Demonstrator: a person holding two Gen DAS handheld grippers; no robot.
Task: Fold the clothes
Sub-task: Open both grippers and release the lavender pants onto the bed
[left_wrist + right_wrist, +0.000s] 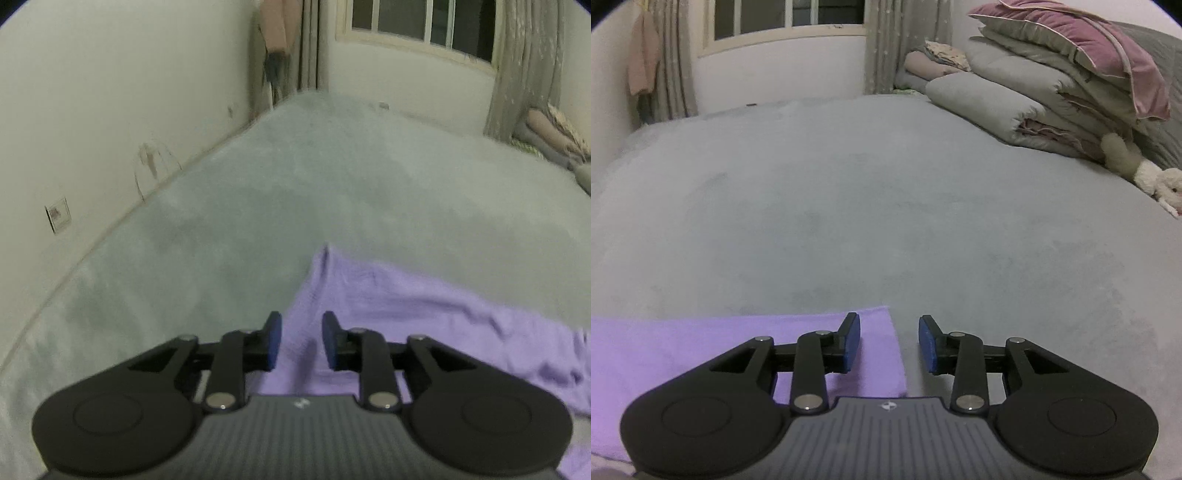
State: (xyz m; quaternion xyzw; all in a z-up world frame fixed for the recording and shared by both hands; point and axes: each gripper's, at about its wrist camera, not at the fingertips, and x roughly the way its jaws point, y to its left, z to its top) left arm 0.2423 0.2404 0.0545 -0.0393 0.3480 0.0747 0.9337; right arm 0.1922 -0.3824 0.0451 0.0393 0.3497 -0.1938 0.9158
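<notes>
We are looking down both tools at a soft purple knit garment [424, 306] lying on a wide grey plush bedspread [332, 177]. In the left wrist view it is filling the lower right of the frame, with one corner rising to a peak near the centre; in the right wrist view it is showing as a flat purple band [701, 350] along the lower left, its straight edge ending just under the tool.

The left gripper [301, 341] is standing narrowly parted above the cloth with nothing between its blue pads [274, 341], and the right gripper [888, 343] is a little wider, also gripping nothing, its left pad over the purple edge and its right pad over bare bedspread.

We are judging that we are between grips, with a fold laid down or the next one about to begin. To do this step well, we are wanting each tool to pinch a matching corner, taking only the layers meant to travel, and to carry both sides evenly so the edges are meeting squarely. The rumpled stretch at the right of the left wrist view is asking for smoothing first, or the crease may be setting crooked
</notes>
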